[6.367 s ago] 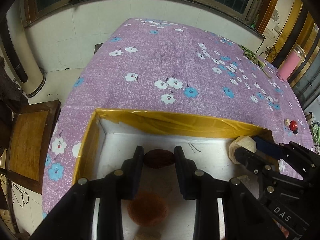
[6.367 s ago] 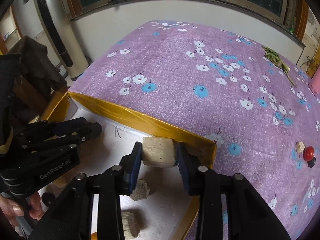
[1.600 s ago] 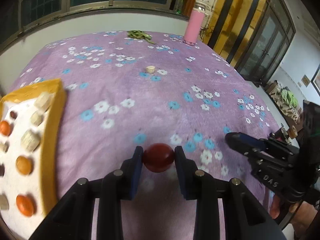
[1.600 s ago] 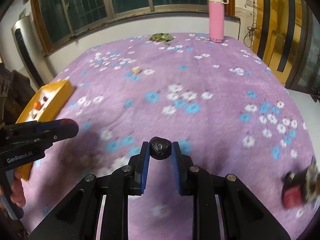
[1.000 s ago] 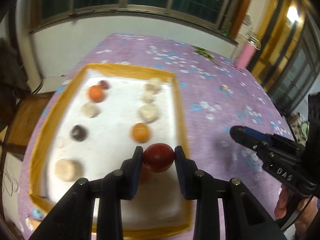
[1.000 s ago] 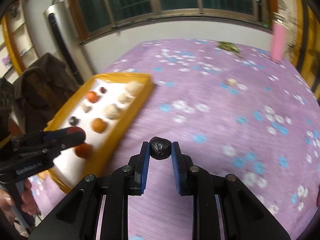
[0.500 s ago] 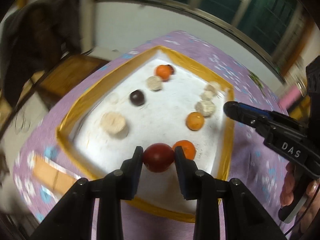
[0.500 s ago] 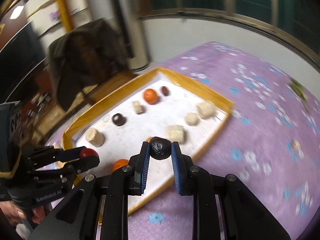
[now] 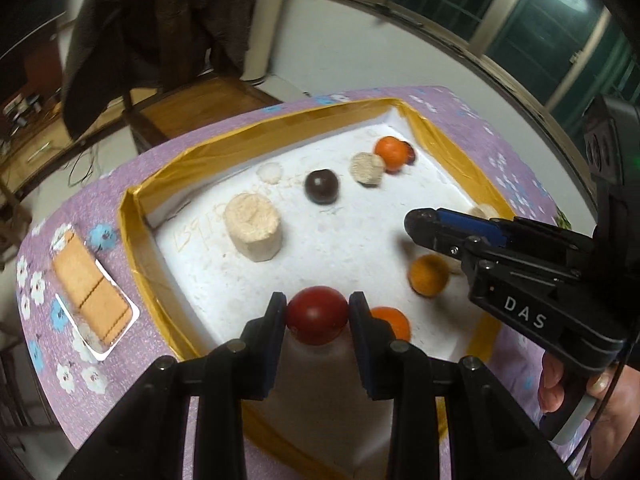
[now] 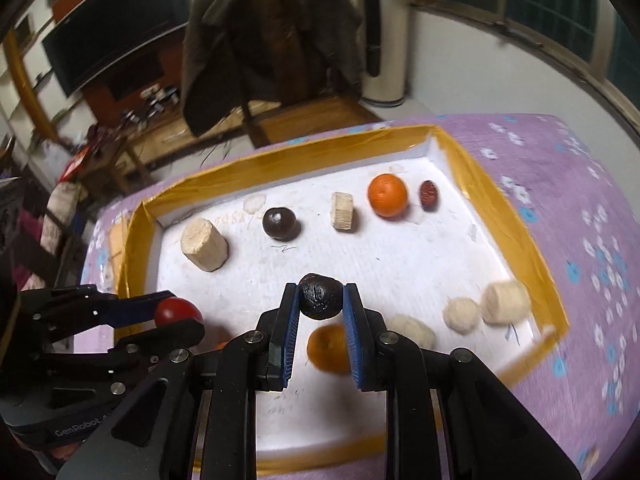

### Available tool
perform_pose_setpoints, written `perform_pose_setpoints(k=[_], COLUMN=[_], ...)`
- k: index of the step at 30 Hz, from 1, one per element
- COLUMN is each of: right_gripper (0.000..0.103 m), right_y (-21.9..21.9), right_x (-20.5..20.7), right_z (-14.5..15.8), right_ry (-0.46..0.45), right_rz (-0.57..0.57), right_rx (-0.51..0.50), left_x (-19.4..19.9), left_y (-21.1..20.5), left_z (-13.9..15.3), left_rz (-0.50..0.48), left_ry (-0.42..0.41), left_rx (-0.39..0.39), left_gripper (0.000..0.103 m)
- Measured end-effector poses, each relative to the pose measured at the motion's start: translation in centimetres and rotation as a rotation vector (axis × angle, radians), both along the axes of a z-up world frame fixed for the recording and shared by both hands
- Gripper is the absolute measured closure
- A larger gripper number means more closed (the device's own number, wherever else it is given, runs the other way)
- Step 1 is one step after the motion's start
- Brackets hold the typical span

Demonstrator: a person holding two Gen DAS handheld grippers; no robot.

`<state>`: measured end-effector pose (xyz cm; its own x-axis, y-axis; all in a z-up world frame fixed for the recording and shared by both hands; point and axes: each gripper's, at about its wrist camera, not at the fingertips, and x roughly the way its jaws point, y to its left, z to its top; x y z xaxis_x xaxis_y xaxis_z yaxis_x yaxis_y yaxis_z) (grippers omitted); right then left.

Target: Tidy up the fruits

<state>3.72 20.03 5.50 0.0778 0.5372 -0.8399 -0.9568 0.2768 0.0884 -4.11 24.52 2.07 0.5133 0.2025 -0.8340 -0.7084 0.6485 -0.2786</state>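
My left gripper (image 9: 317, 314) is shut on a round red fruit (image 9: 317, 314) and holds it above the near end of a white tray with a gold rim (image 9: 134, 222). The red fruit also shows in the right wrist view (image 10: 177, 311). My right gripper (image 10: 321, 295) is shut on a wrinkled black fruit (image 10: 321, 295) above the middle of the tray (image 10: 516, 224). In the tray lie oranges (image 10: 387, 195), a dark round fruit (image 10: 280, 223), a small dark red fruit (image 10: 429, 196) and several pale cork-like pieces (image 10: 204, 245). The right gripper shows in the left wrist view (image 9: 424, 226).
The tray sits at the corner of a table with a purple flowered cloth (image 10: 592, 248). A packet of biscuits (image 9: 90, 292) lies on the cloth left of the tray. A wooden chair with a dark jacket (image 10: 264, 40) stands beyond the table edge.
Both grippers have swung from the open cloth to above the tray, each still holding its fruit. The tray now looks nearer and larger than half a second ago.
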Motion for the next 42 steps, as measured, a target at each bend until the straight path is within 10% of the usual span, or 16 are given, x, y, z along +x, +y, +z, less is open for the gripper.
perform_pose_setpoints(k=[14,34,42], right_gripper=[0.082,0.07,0.043], right_y=[2.9,-0.6,-7.1], right_x=[0.7,1.0,-4.3], right_z=[-2.6,1.7,4.4], right_ry=[-0.016,-0.094,-0.157], right_rz=[0.045,-0.156,-0.354], right_rx=[-0.081,-0.01,0.116], left_x=[0.8,-4.0,-7.8], left_y=[1.2,2.1,2.9], left_z=[-0.9,3.1,4.2], left_rz=[0.113,0.15,0.078], left_ry=[0.051,-0.009,0.002], left_rx=[0.055,0.19,0.307], left_gripper=[0.068,0.033,0.027])
